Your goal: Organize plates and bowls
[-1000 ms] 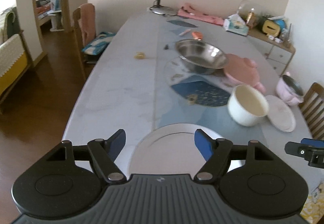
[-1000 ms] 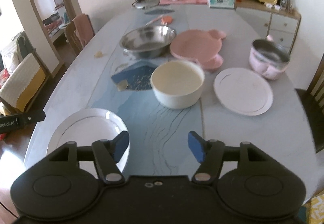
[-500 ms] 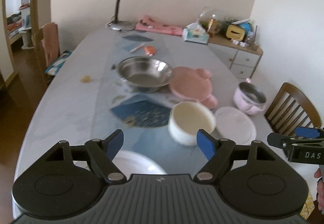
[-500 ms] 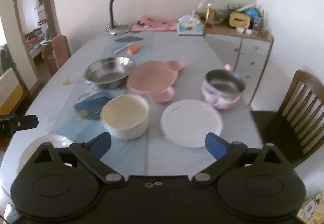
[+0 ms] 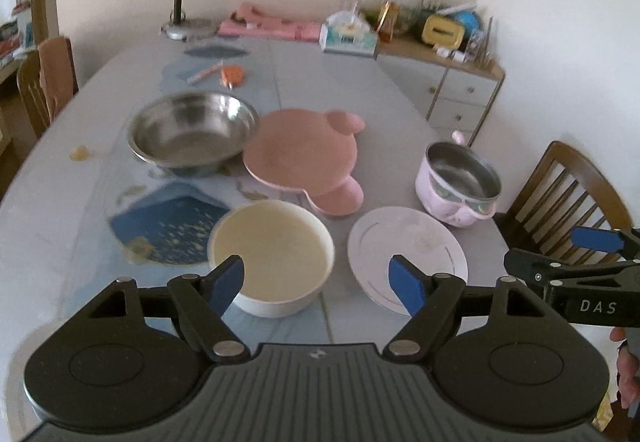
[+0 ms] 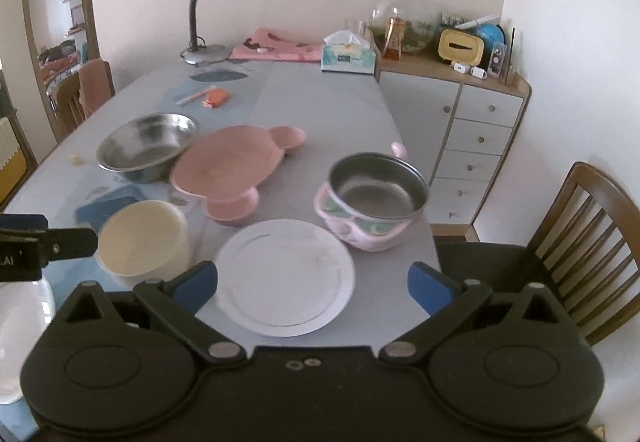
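Grey bench [image 6: 328,114] laid with dishes — cream bowl [image 6: 144,238] as the landmark.

Right of the bowl lies a white plate [image 6: 286,276]; beyond it the pink eared plate [image 6: 228,166] and steel bowl [image 6: 146,146]; a pink pot [image 6: 372,198] stands far right — desk lamp [image 6: 208,10], tissue box [image 6: 348,56] and pink cloth [image 6: 276,48] sit at the far end.

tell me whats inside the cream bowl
The cream bowl shows only a bare pale interior; the nearest part of its inside is hidden by the left gripper's fingers.
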